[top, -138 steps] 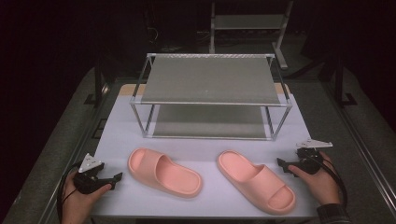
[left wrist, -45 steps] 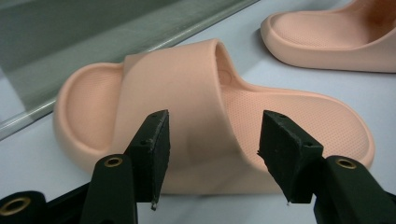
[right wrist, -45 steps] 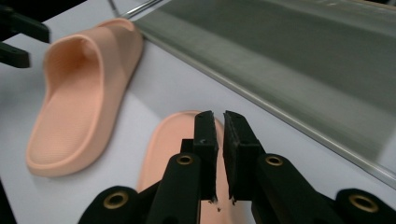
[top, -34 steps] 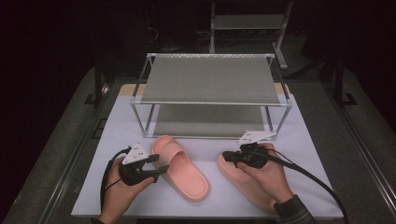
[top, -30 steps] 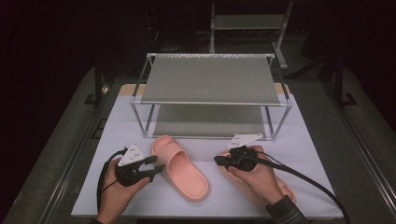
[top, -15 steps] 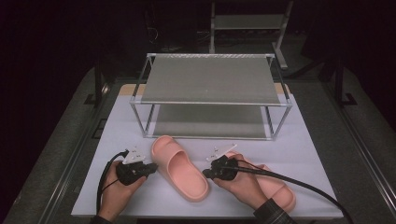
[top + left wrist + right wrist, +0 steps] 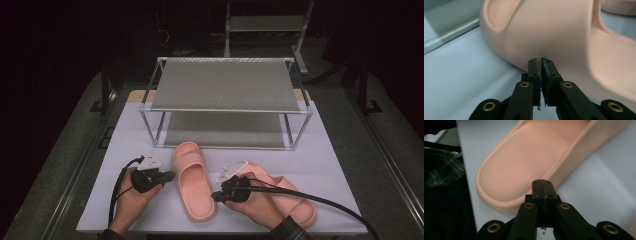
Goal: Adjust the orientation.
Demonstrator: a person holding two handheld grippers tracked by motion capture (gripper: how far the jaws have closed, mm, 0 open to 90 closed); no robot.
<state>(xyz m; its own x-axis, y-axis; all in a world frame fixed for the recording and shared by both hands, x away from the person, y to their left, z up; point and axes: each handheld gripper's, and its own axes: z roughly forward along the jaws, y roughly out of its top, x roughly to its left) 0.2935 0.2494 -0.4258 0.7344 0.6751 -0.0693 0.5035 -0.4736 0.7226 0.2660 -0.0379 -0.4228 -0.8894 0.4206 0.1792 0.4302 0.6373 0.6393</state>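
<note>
Our left gripper (image 7: 541,60) has its fingers (image 7: 534,68) pressed together, tips right up against the outer wall of the slide sandal (image 7: 192,182), just under its strap; whether they touch or stop a hair short, we cannot tell. Nothing sits between them. On the other side, our right gripper (image 7: 541,181) also has its fingers (image 7: 537,188) closed tight on nothing, tips at the sandal's side rim near the heel end.

So we flank the sandal with two closed points, and that reads to us as nudging and squaring it, not lifting. To do it well, we push low on the sole wall from both sides at once, gently, so the soft foam slides on the desk (image 7: 330,165) instead of tipping or spinning. If a lift is wanted, we need to spread the fingers first and bite the strap or the rim.

The sandal lies lengthwise near the front edge of the desk, toe toward the metal rack (image 7: 225,97) at the back. Its mate (image 7: 295,200) lies toward the front right corner, partly under our right hand (image 7: 260,200).
</note>
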